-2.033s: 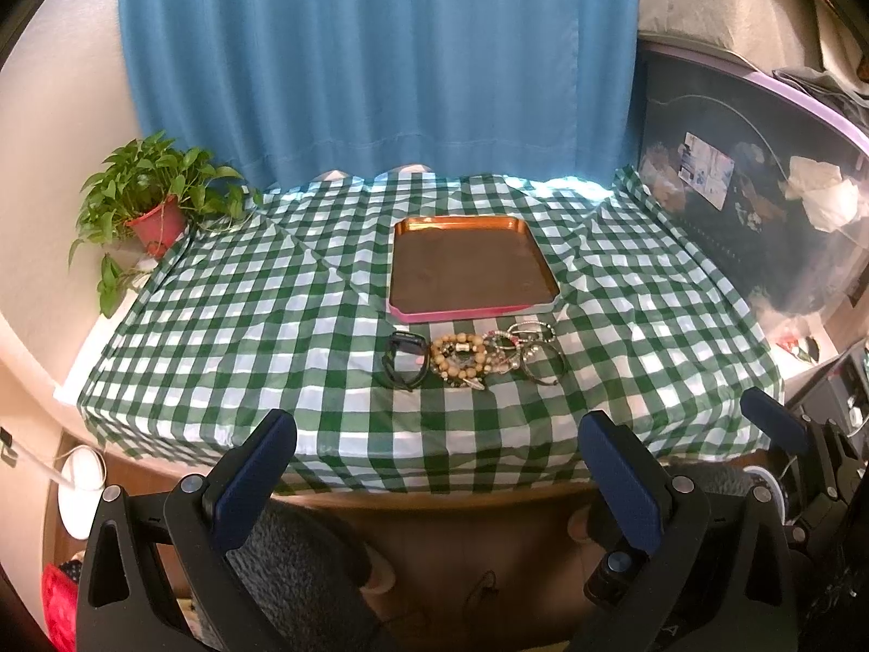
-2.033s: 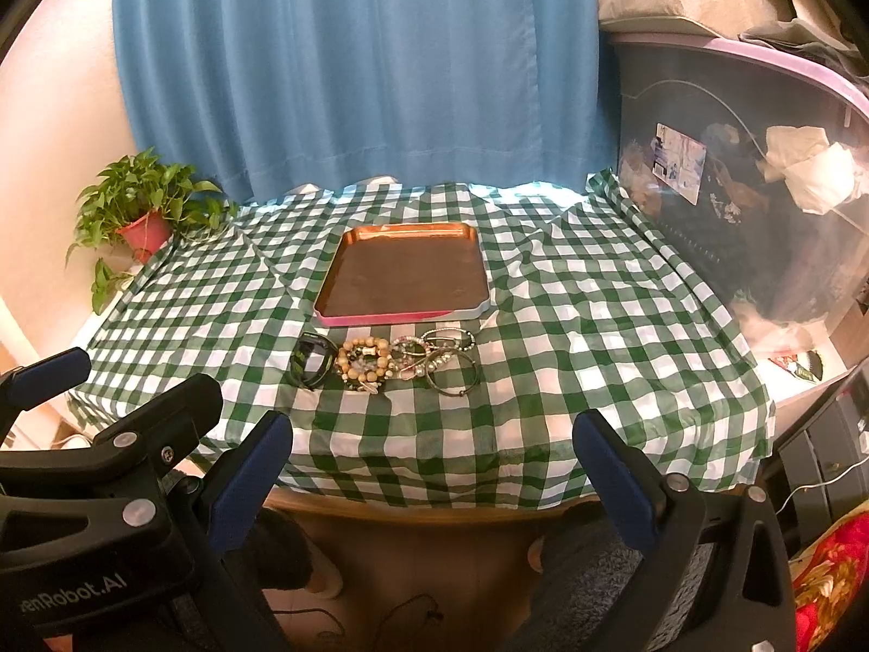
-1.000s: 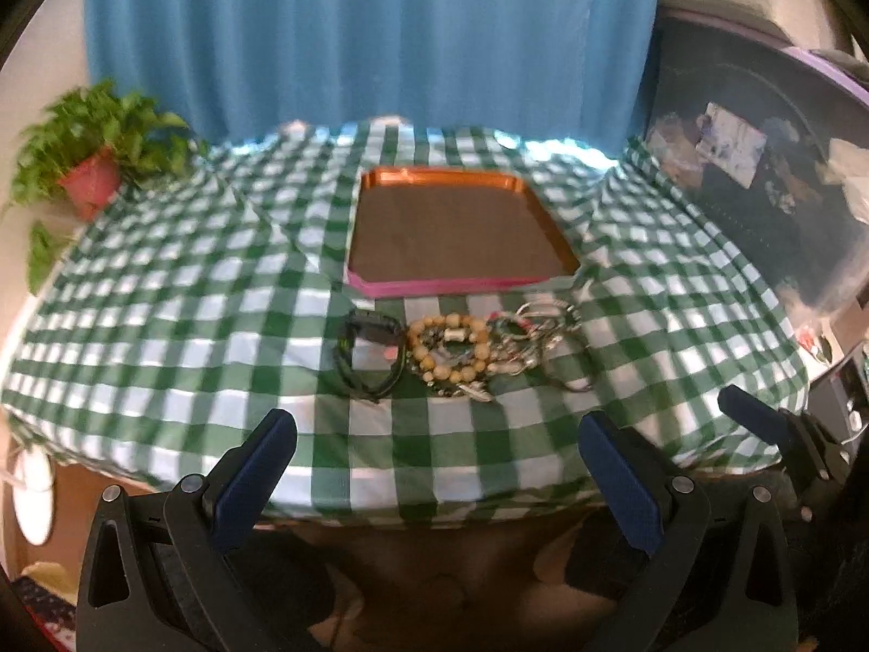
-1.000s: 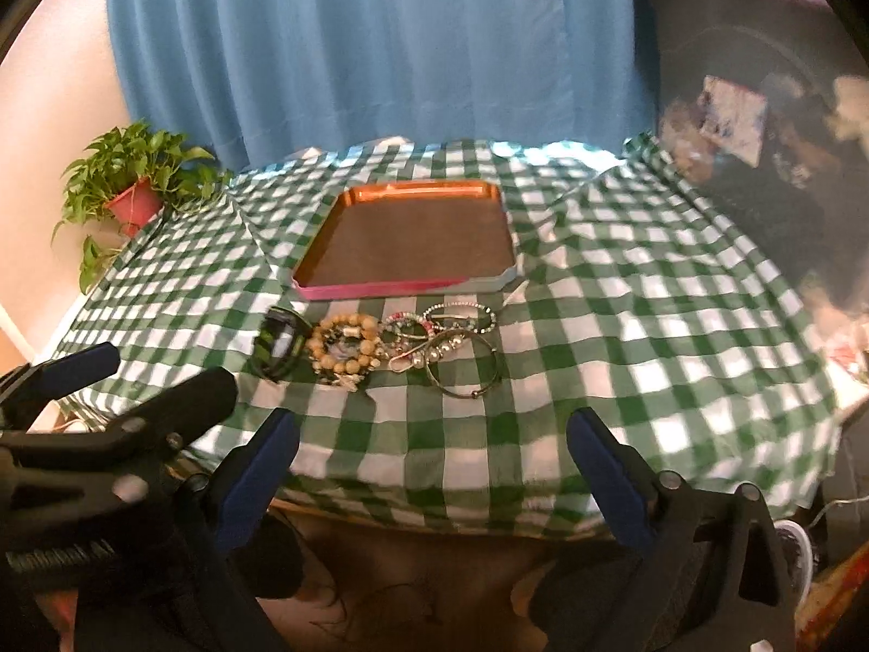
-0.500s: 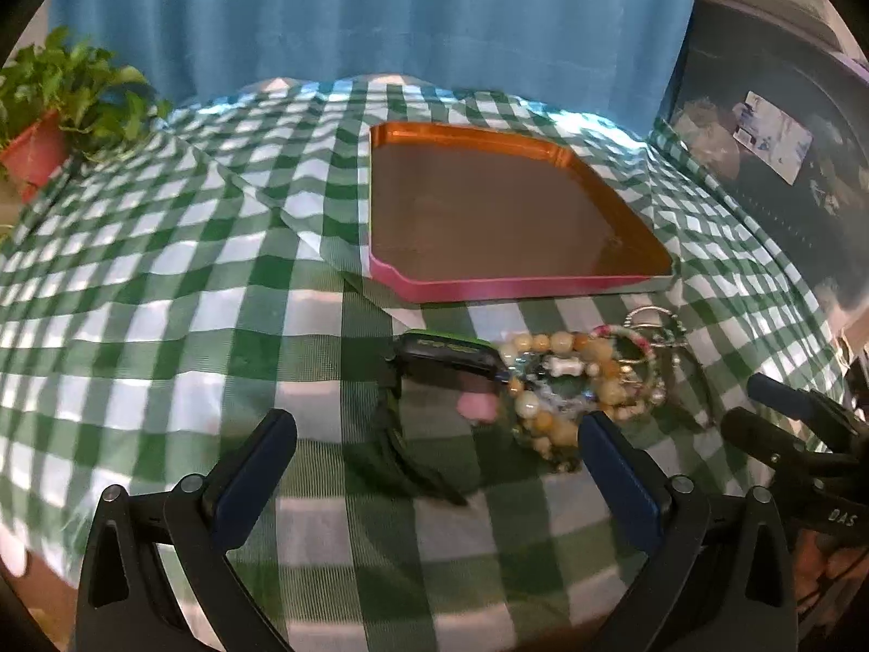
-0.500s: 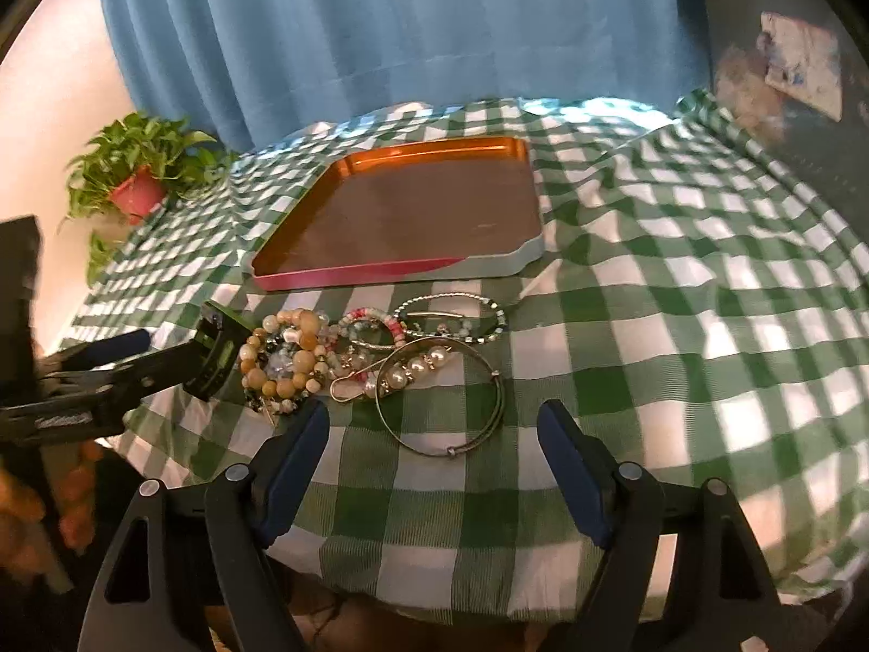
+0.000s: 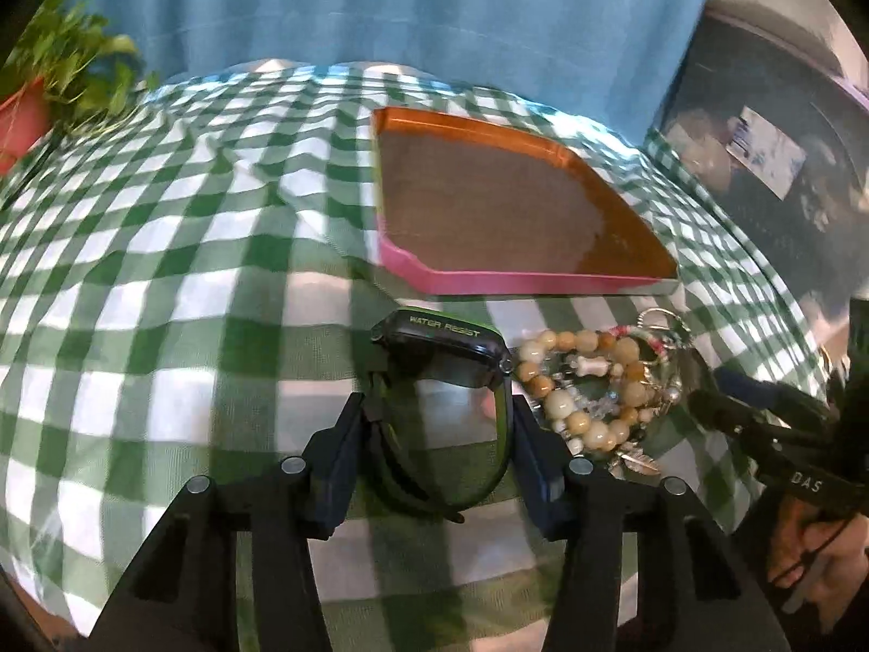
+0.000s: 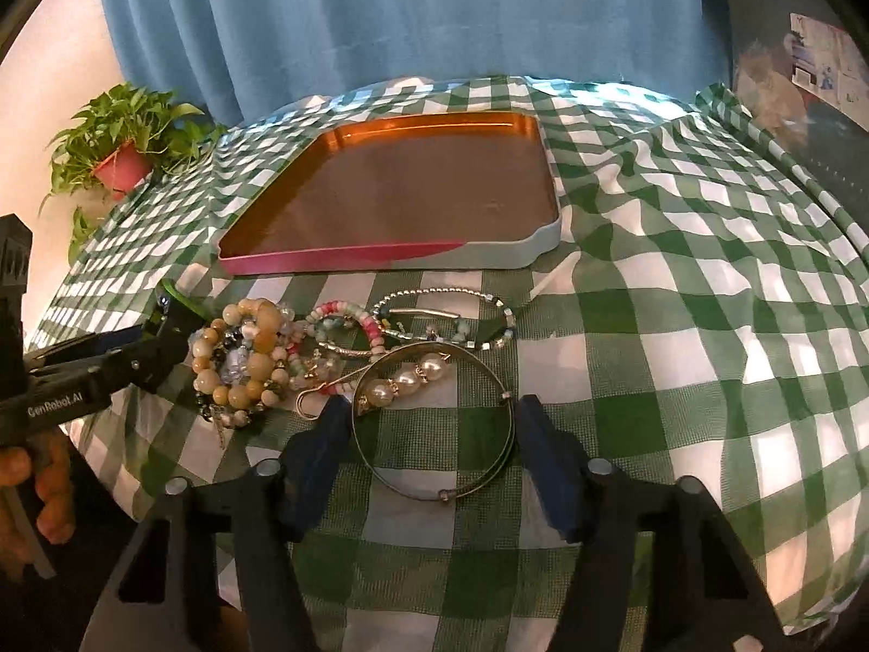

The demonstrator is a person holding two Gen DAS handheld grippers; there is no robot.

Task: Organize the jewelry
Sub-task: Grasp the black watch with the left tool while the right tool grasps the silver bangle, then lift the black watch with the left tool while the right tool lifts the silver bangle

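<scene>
A black watch [image 7: 440, 358] with green trim lies on the checked cloth, just in front of the orange tray [image 7: 461, 280]. My left gripper [image 7: 437, 407] is closing on it, and both pads touch the strap's sides. To the watch's right lies a pile of beaded bracelets [image 7: 575, 380]. In the right wrist view a thin metal bangle with three pearls [image 8: 404, 380] lies between the fingers of my right gripper [image 8: 432, 418]. Those jaws are closing too, with the pads at the bangle's rim. The tray [image 8: 347, 259] holds nothing.
A thin chain bracelet [image 8: 451, 293] and a pink-and-green bead bracelet [image 8: 347, 320] lie between the bangle and the tray. A potted plant [image 8: 119, 157] stands at the far left corner. A blue curtain hangs behind. A hand [image 8: 32, 489] holds the left gripper at the table's front edge.
Both grippers came forward and down from the table's edge to the jewelry. Their jaws narrowed from wide open, the left around the watch, the right around the pearl bangle.
</scene>
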